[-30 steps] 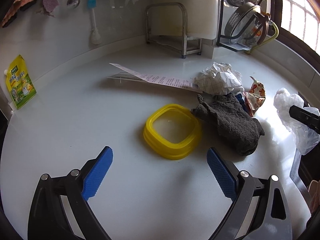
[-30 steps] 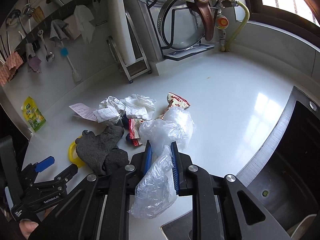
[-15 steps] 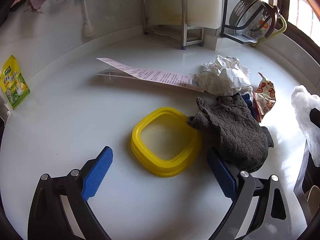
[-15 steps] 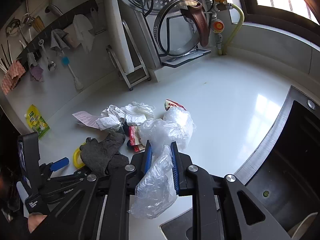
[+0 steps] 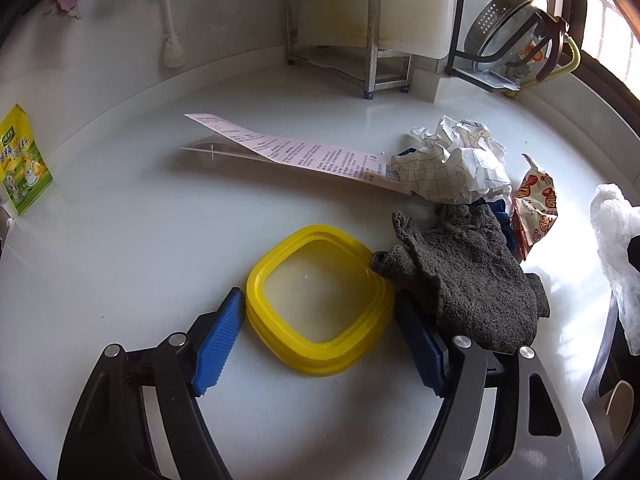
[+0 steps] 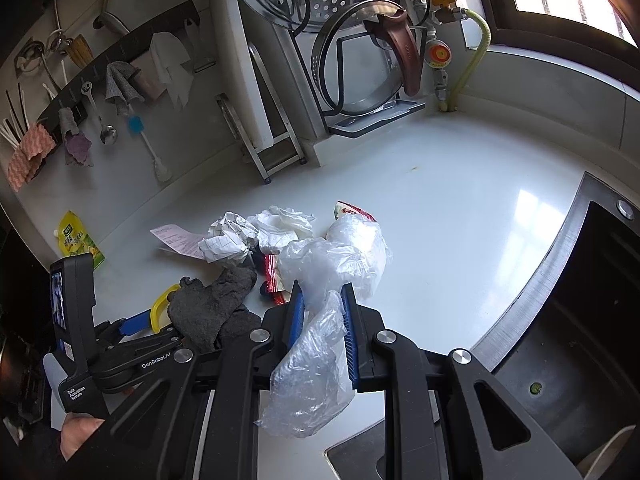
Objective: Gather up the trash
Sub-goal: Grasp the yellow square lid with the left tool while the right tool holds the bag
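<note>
A yellow square lid (image 5: 320,300) lies on the white counter (image 5: 140,260). My left gripper (image 5: 320,336) has closed in on it, its blue pads against the lid's left and right edges; it also shows in the right wrist view (image 6: 136,324). A grey cloth (image 5: 464,276) lies against the lid's right side. My right gripper (image 6: 322,316) is shut on a clear plastic bag (image 6: 332,264), which hangs through the jaws. Behind lie a crumpled paper ball (image 5: 452,164), a long receipt (image 5: 296,152) and a red snack wrapper (image 5: 534,204).
A yellow-green sachet (image 5: 22,164) leans on the left wall. A steel rack (image 5: 344,40) and a pan rack (image 6: 360,60) stand at the back. A dark sink (image 6: 580,320) opens at the right counter edge. Utensils hang on the wall (image 6: 100,120).
My left gripper has moved forward to the yellow lid and narrowed its jaws until the pads meet the lid's sides. My right gripper keeps hold of the plastic bag, raised slightly.
</note>
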